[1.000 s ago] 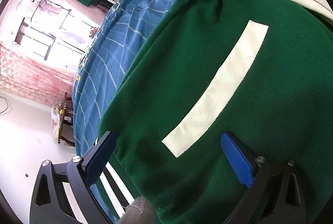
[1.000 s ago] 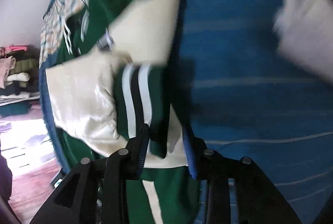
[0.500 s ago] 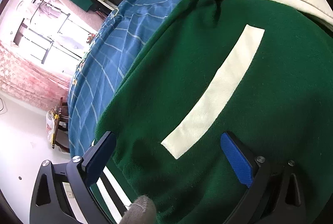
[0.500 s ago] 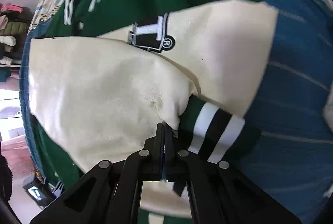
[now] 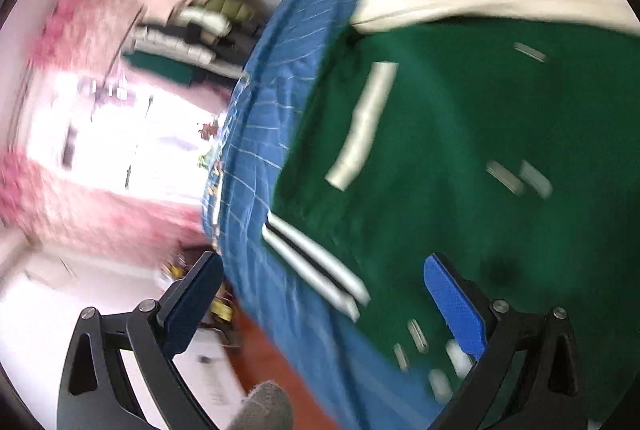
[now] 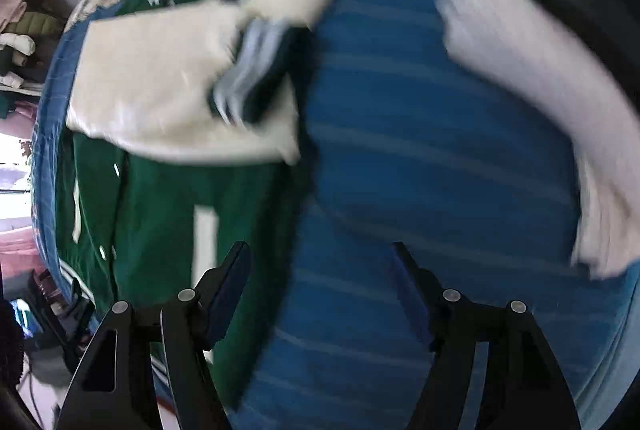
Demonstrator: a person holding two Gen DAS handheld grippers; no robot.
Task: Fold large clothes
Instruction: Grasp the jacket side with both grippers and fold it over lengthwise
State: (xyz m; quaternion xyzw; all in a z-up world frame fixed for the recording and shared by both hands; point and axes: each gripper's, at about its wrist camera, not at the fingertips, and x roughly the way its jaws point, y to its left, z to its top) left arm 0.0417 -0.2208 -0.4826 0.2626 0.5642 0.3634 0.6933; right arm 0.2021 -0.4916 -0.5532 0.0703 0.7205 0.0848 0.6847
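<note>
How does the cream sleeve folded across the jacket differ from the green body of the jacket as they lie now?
The cream sleeve is pale and smooth, ending in a striped cuff; the green body is dark and carries a white strip. The sleeve lies on top, the body beneath it. Both rest on the blue bedspread.

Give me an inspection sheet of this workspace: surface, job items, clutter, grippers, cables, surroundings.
Surface: bed with a blue striped cover.
Job's things: green jacket lying on the bed, its cream sleeves folded across the body, a striped cuff on top of them.
Clutter: white garment at the right of the bed; dark item behind it, too blurred to name.
Grippers: left gripper open, nothing between its pads; right gripper opening above the cover, holding nothing.
Cables: nothing seen.
Surroundings: stack of folded clothes by the wall, bright window, pink curtain.
</note>
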